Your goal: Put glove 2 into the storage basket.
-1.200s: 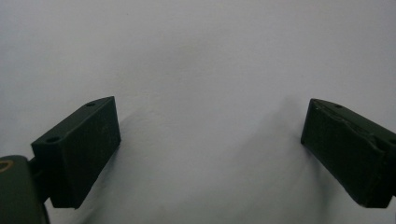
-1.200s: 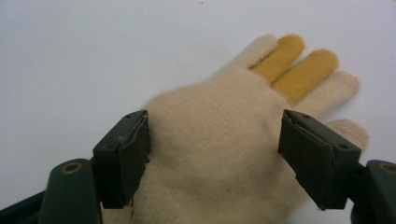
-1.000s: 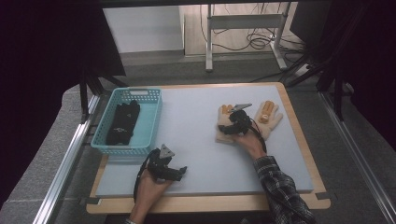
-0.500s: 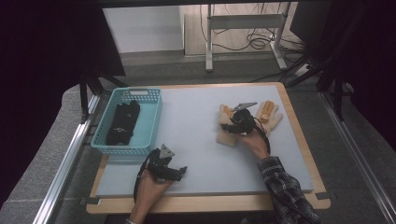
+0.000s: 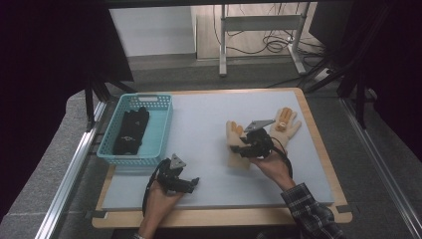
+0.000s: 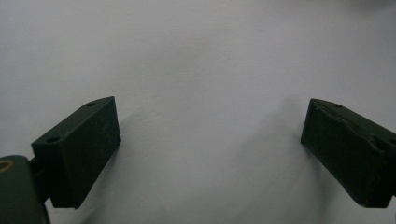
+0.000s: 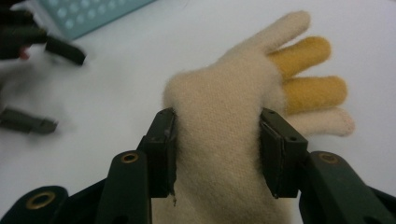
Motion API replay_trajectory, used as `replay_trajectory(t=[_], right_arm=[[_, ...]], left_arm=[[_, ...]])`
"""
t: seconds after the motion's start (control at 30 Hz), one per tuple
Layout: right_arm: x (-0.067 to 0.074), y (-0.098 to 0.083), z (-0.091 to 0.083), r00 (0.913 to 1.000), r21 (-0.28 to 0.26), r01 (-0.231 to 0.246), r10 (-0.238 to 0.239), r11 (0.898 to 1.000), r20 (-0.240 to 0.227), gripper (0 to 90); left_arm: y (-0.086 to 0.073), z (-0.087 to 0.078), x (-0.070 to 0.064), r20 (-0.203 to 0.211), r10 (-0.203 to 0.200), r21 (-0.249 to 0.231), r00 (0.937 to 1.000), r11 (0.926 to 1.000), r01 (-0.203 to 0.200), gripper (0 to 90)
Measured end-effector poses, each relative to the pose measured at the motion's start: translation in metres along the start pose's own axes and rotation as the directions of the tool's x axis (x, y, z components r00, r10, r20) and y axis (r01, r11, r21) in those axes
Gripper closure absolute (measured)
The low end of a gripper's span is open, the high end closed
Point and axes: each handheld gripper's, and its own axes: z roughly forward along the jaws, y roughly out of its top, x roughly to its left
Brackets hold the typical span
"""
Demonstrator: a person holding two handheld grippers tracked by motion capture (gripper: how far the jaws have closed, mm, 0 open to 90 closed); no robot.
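Now that its jaws have just been closing, the right claw (image 7: 217, 154) pinches the cream glove (image 7: 224, 140) across its palm, both pads pressing the knit, and the glove has come up off the counter (image 5: 199, 129) since a second ago. That suggests a carry toward the blue basket (image 5: 161, 132). Its mate (image 5: 287, 122) lies flat beside it. The left claw (image 6: 210, 154) rests wide, holding nothing.
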Motion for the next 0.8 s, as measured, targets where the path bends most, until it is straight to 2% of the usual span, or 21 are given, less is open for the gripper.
replay_trajectory(t=[0.03, 0.13, 0.23, 0.3, 0.37, 0.47, 0.57, 0.77, 0.8], right_arm=[[0.01, -0.011, 0.003, 0.9999, 0.018, 0.011, -0.011, 1.0, -0.008, 50.2], [0.018, -0.023, 0.009, 0.9999, 0.033, 0.014, -0.014, 0.999, -0.011, 48.5], [0.023, -0.032, 0.012, 0.9992, 0.029, -0.005, 0.006, 1.0, -0.04, 42.8], [0.028, -0.035, 0.013, 0.9986, 0.034, 0.003, -0.002, 0.999, -0.054, 37.6], [0.029, -0.036, 0.01, 0.9987, 0.024, 0.022, -0.021, 0.999, -0.047, 34.6], [0.026, -0.035, 0.005, 0.9992, 0.008, 0.011, -0.011, 1.0, -0.039, 33.2], [0.012, -0.036, -0.002, 0.9998, -0.002, -0.016, 0.016, 1.0, -0.008, 34.2], [-0.011, -0.047, -0.011, 0.9972, -0.006, -0.07, 0.07, 0.998, 0.028, 49.2], [-0.015, -0.049, -0.012, 0.9966, -0.006, -0.075, 0.075, 0.997, 0.035, 49.2]], left_arm=[[0.0, 0.0, 0.0, 0.0, 0.0, 0.0, 1.0, 1.0, 0.0, 5.2], [0.0, 0.0, 0.0, -0.001, 0.002, -0.001, 1.0, 1.0, -0.002, 5.2], [0.0, 0.0, 0.0, 0.0, 0.002, -0.001, 1.0, 1.0, -0.002, 5.2], [0.0, 0.0, 0.0, -0.001, 0.003, 0.0, 1.0, 1.0, -0.003, 5.2], [0.0, 0.0, 0.0, -0.001, 0.003, -0.001, 1.0, 1.0, -0.003, 5.2], [0.0, 0.0, 0.0, -0.001, 0.003, -0.001, 1.0, 1.0, -0.003, 5.2], [0.0, 0.0, 0.0, 0.0, 0.001, -0.001, 1.0, 1.0, -0.001, 5.2], [0.0, 0.0, 0.0, 0.0, 0.0, -0.001, 1.0, 1.0, 0.0, 5.2], [0.0, 0.0, 0.0, 0.0, 0.0, -0.001, 1.0, 1.0, 0.0, 5.2]])
